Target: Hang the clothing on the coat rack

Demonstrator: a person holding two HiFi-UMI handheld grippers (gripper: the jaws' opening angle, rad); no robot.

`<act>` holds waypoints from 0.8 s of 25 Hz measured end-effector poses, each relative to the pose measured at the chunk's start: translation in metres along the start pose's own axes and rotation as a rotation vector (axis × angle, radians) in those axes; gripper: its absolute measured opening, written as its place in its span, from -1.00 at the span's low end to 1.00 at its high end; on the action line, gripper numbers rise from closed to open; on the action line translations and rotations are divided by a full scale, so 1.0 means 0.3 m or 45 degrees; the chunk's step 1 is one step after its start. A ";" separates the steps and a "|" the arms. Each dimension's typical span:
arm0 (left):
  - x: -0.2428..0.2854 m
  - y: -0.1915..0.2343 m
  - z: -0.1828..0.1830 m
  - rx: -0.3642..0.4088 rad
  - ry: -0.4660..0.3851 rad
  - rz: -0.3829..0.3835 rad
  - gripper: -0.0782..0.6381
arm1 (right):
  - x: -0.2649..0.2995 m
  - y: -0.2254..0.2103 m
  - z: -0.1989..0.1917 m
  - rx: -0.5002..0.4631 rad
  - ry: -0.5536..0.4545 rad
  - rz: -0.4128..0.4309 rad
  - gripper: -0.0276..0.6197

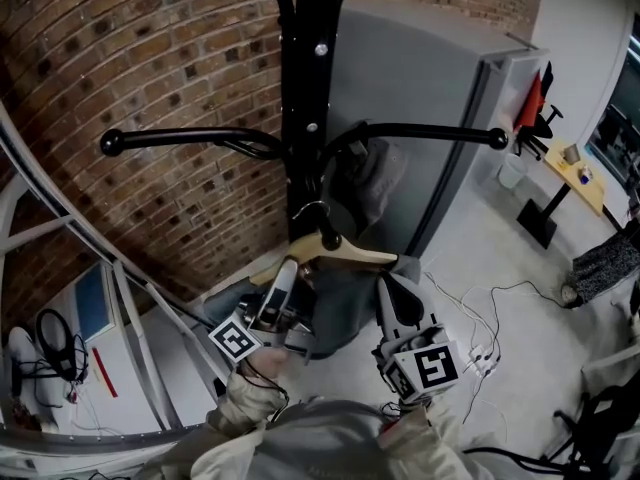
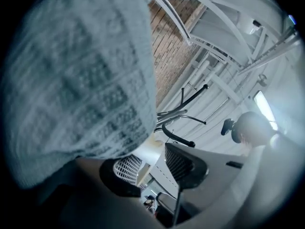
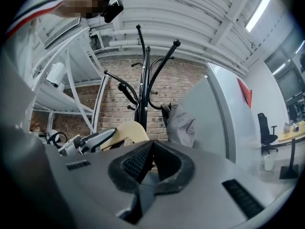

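Hanging step, hanger not yet hooked. The left gripper (image 1: 287, 276) pinches one end of the wooden hanger (image 1: 345, 255), its jaws held apart by the wood. The grey garment (image 1: 340, 313) drapes below, close to the coat rack (image 1: 300, 88). The right gripper (image 3: 151, 149) is pressed together on nothing. Next, the hanger's wire hook probably has to be lifted over a free rack arm (image 1: 170, 140), clear of the grey clothing (image 1: 378, 173) already hung.

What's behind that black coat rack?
Behind the coat rack stand a brick wall and a tall grey cabinet. A grey cloth hanging on the rack covers part of the cabinet.
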State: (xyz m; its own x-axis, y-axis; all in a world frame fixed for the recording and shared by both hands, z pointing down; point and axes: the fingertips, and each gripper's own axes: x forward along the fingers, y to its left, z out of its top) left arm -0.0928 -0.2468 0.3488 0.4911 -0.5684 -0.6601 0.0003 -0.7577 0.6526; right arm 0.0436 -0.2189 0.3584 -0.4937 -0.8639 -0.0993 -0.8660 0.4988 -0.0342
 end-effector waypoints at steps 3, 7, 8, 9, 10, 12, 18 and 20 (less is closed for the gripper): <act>-0.009 -0.008 0.002 0.000 -0.004 0.009 -0.38 | 0.000 0.016 0.002 0.006 0.012 0.000 -0.84; -0.010 0.012 0.007 -0.079 -0.031 0.037 -0.39 | -0.002 0.038 -0.006 0.021 0.024 0.005 -0.84; -0.013 0.014 0.005 -0.098 -0.035 0.040 -0.39 | -0.004 0.045 -0.010 0.021 0.021 0.010 -0.84; -0.018 0.013 0.003 -0.109 -0.037 0.041 -0.39 | -0.007 0.053 -0.012 0.019 0.018 0.015 -0.84; -0.023 0.012 0.000 -0.115 -0.037 0.041 -0.39 | -0.010 0.060 -0.013 0.016 0.016 0.019 -0.84; -0.028 0.007 -0.006 -0.125 -0.036 0.038 -0.39 | -0.017 0.067 -0.014 0.005 0.015 0.023 -0.84; -0.052 0.019 -0.046 -0.186 -0.024 0.059 -0.39 | -0.043 0.068 -0.027 0.009 0.025 0.000 -0.84; -0.066 0.022 -0.067 -0.212 -0.018 0.065 -0.39 | -0.048 0.069 -0.026 0.003 0.022 -0.004 -0.84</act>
State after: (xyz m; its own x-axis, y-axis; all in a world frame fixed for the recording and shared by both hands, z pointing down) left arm -0.0851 -0.2342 0.3736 0.4817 -0.6101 -0.6291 0.1209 -0.6647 0.7372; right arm 0.0321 -0.1967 0.3670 -0.4924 -0.8665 -0.0820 -0.8673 0.4964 -0.0368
